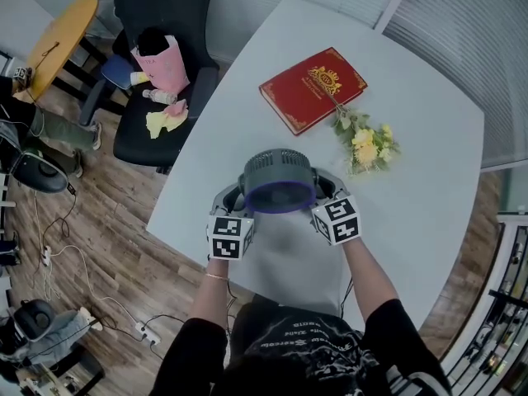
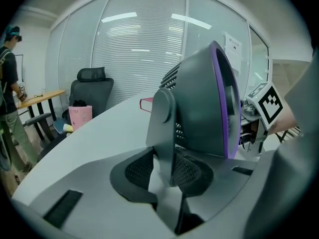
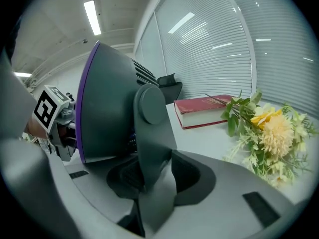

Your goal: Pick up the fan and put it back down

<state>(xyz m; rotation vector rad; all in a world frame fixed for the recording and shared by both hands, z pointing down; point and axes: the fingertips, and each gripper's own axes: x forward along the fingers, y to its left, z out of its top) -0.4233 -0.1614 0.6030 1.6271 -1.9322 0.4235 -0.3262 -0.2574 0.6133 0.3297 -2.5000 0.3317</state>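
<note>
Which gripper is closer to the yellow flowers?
Right. The right gripper clamps the side of the fan that faces the yellow flowers. The left gripper clamps the fan's opposite side, farther from them.

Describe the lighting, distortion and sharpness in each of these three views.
Head view: even, soft light, sharp throughout, a soft shadow on the white table just below the fan. Left gripper view: strong fisheye bending, dark corners, bright streaks of glare on the glass wall. Right gripper view: the same fisheye and dark corners, a bright ceiling lamp, flowers fairly clear.
</note>
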